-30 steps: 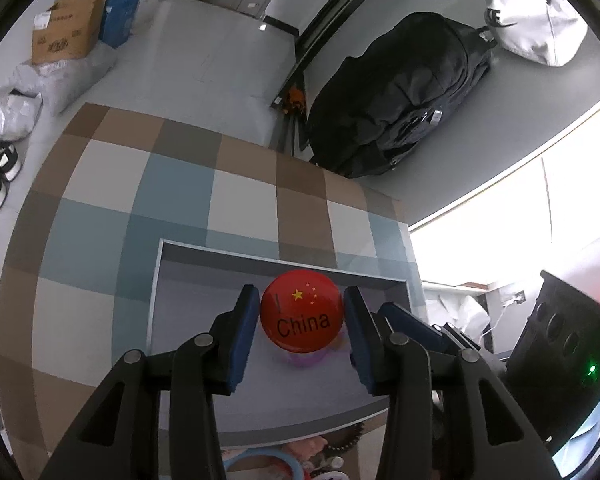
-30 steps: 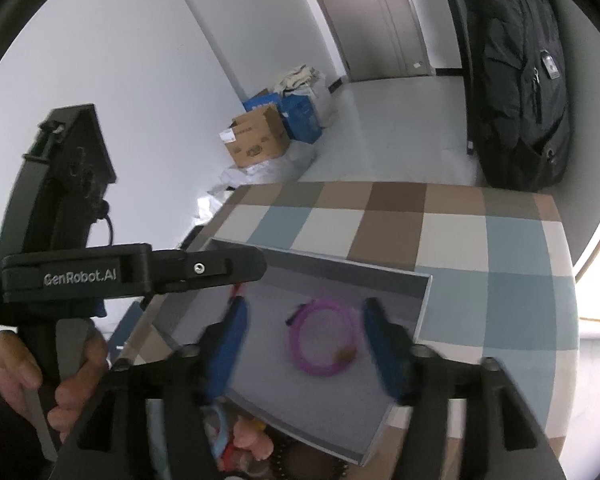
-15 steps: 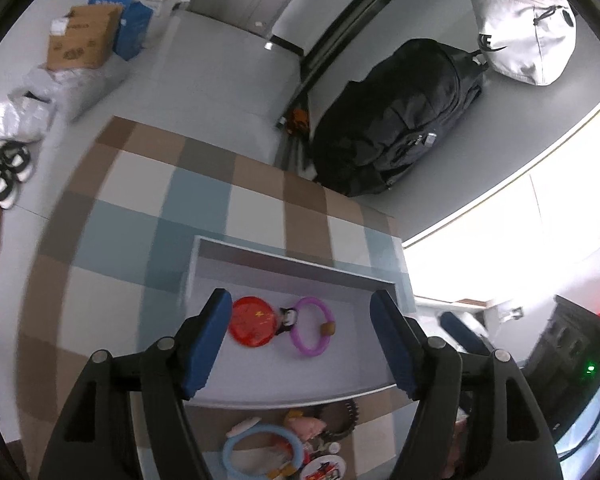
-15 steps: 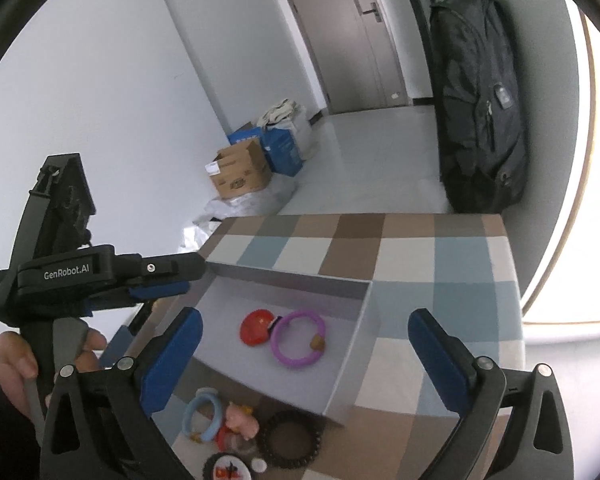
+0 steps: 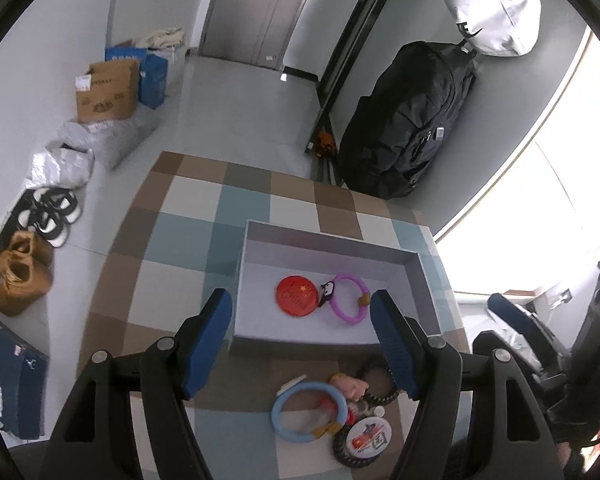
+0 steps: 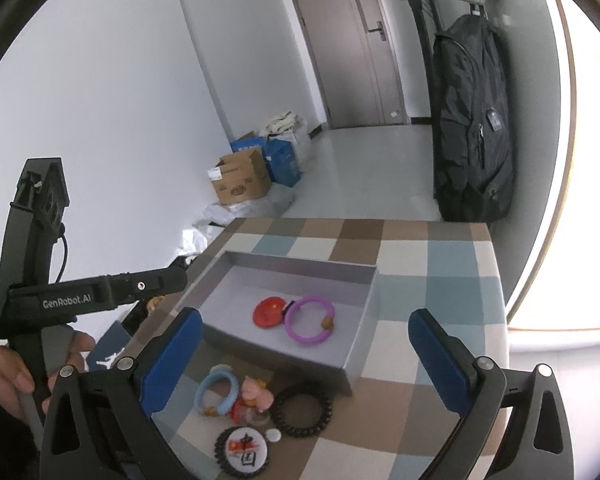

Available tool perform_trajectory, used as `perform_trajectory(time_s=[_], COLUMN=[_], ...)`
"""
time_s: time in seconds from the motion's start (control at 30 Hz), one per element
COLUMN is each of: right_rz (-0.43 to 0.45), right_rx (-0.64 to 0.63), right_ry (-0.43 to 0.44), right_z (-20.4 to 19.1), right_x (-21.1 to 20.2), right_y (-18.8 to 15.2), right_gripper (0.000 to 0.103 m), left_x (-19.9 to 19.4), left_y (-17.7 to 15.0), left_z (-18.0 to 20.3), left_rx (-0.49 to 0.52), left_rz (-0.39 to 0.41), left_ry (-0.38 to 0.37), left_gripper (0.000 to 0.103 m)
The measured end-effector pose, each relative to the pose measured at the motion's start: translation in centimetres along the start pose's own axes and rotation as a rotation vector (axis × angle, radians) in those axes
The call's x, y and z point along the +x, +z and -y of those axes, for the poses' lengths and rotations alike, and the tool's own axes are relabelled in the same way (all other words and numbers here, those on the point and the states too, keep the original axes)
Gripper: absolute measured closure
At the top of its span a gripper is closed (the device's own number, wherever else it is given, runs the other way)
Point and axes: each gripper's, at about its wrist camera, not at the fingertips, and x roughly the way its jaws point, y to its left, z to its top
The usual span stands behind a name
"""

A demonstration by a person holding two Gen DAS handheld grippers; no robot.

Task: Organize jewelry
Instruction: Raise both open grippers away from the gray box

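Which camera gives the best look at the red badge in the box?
The left wrist view: it looks down on the red badge, showing its full round face and stars. The right wrist view sees the badge at a slant, squashed and partly beside the purple ring.

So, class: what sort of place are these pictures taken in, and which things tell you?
Probably a home entrance hall or a lived-in room by the door. A closed door sits at the end of the floor, shoes line the wall, and a backpack hangs from a rack.
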Motion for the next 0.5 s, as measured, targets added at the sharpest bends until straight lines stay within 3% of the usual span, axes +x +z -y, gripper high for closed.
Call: perform_trajectory(time_s=[0.2, 0.5], right_rz=[-0.015, -0.076], right_rx=[0.018, 0.023], right_ry=[-0.005, 0.04], right_z=[-0.3, -1.1], right_x=[-0.8, -1.3], right_y=[-1.0, -2.7], right_gripper=[0.0, 0.0], left_x=[-1.1, -1.9], left_y=[-1.3, -3.3], left_z=[0.3, -0.3], left_rx=[0.029, 0.03], left_rz=[0.041, 0.038], left_ry=[0.057, 0.08], left_gripper=[0.033, 0.026])
